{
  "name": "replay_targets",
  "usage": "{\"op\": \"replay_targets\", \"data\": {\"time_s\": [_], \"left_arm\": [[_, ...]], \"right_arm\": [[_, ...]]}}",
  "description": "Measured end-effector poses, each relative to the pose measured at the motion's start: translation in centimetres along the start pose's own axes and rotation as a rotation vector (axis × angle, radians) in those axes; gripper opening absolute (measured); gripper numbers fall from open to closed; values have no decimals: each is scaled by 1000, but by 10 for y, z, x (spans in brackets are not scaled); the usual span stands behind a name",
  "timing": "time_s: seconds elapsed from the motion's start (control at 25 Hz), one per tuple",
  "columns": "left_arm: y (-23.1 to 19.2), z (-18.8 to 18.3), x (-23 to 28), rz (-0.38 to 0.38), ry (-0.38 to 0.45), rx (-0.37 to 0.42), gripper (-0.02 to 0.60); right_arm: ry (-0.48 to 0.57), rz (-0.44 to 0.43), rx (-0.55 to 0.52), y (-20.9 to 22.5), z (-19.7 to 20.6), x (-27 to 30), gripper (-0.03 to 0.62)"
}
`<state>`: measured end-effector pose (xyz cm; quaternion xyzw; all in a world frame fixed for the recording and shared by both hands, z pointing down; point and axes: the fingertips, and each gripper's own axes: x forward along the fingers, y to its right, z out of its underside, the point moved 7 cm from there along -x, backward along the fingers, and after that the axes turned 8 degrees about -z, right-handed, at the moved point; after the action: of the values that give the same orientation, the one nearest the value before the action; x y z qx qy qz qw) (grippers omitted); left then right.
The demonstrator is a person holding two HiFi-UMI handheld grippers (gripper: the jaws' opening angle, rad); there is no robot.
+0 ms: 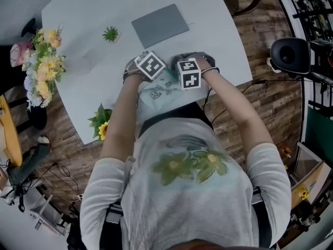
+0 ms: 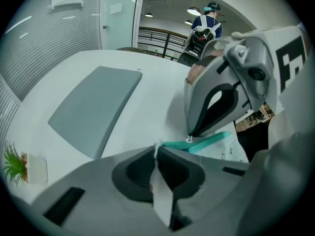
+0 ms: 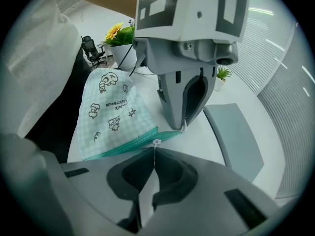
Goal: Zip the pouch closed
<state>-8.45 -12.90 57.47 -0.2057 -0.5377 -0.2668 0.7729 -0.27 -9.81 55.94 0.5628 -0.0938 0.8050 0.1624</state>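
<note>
- The mint checked pouch (image 1: 162, 91) with little doodles sits at the near edge of the white table (image 1: 93, 20), right in front of the person.
- The left gripper (image 2: 157, 150) has its jaws pinched on a small white tab (image 2: 157, 145) at the end of the pouch's teal zipper strip.
- The right gripper (image 3: 155, 149) has its jaws together on the tiny zipper pull (image 3: 156, 142), close beside the left one.
- A gray mat (image 1: 159, 25) lies further back.
</note>
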Motion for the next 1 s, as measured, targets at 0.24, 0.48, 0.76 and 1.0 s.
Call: {"op": "replay_targets", "data": {"time_s": [0.24,0.48,0.76,1.0], "left_arm": [[0,0,0,-5,-7,-25,23],[0,-2,1,-8,-30,-55,23],[0,-3,2,-25,-44,-70,23],[1,-3,1,-41,-51,-98,23]], "right_arm": [[-1,-15,-10,0,2,-3,18],[16,-13,-5,-3,8,-5,18],[19,-9,-22,-5,9,-5,18],[15,-17,-41,-7,12,-6,18]]}}
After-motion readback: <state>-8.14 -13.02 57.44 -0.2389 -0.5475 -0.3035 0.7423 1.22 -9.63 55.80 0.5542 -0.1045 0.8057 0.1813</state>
